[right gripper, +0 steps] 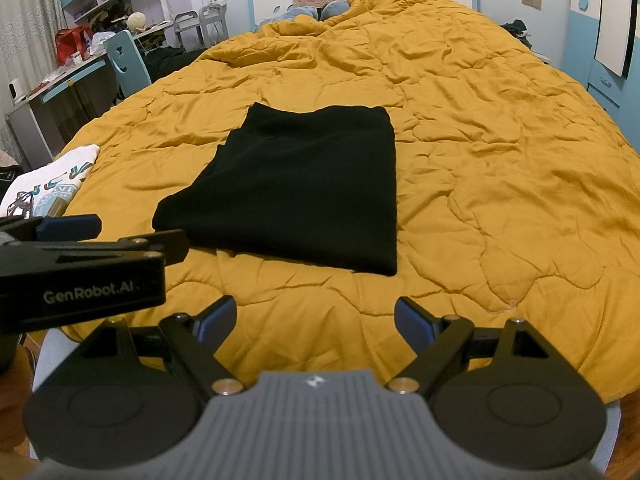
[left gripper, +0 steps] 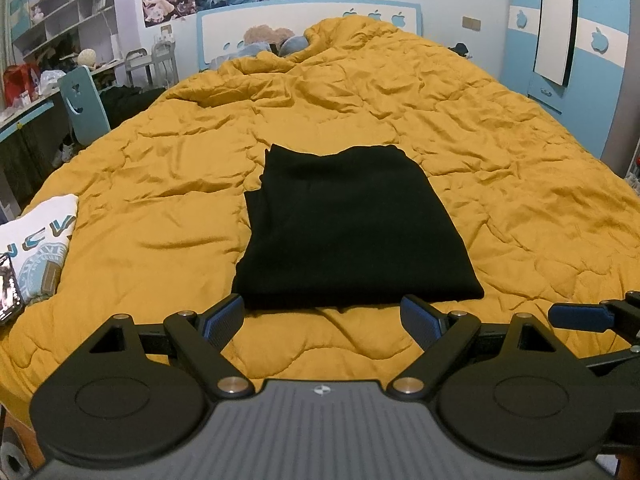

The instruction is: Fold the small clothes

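Note:
A black garment lies folded into a flat rectangle on the mustard quilt; it also shows in the right wrist view. My left gripper is open and empty, just in front of the garment's near edge. My right gripper is open and empty, a short way back from the garment's near right corner. The left gripper's body shows at the left of the right wrist view. A right gripper finger shows at the right edge of the left wrist view.
A white printed garment lies at the bed's left edge, with a phone beside it. The mustard quilt covers the bed. A blue chair, desk and shelves stand left. A wardrobe stands right.

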Action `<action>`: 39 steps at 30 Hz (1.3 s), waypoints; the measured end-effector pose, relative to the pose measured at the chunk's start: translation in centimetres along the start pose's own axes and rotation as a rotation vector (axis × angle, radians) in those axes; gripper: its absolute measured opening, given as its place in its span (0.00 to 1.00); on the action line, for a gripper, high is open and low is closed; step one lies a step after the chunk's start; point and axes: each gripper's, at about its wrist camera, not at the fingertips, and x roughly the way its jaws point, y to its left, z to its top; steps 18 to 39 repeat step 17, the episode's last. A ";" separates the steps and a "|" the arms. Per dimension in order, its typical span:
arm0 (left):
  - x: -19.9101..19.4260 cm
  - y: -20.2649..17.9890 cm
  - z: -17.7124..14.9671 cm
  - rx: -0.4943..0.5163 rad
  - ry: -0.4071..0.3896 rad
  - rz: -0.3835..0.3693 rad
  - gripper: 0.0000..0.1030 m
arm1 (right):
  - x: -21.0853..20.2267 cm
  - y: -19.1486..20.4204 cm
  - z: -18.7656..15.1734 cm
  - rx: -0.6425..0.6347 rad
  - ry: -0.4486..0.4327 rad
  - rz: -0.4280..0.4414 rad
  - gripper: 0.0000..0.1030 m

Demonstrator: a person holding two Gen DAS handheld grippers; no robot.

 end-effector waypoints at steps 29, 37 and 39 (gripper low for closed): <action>0.0 0.0 -0.1 -0.003 -0.005 -0.003 0.99 | -0.1 0.2 0.0 0.000 0.001 0.000 0.79; 0.0 0.0 -0.1 -0.003 -0.005 -0.003 0.99 | -0.1 0.2 0.0 0.000 0.001 0.000 0.79; 0.0 0.0 -0.1 -0.003 -0.005 -0.003 0.99 | -0.1 0.2 0.0 0.000 0.001 0.000 0.79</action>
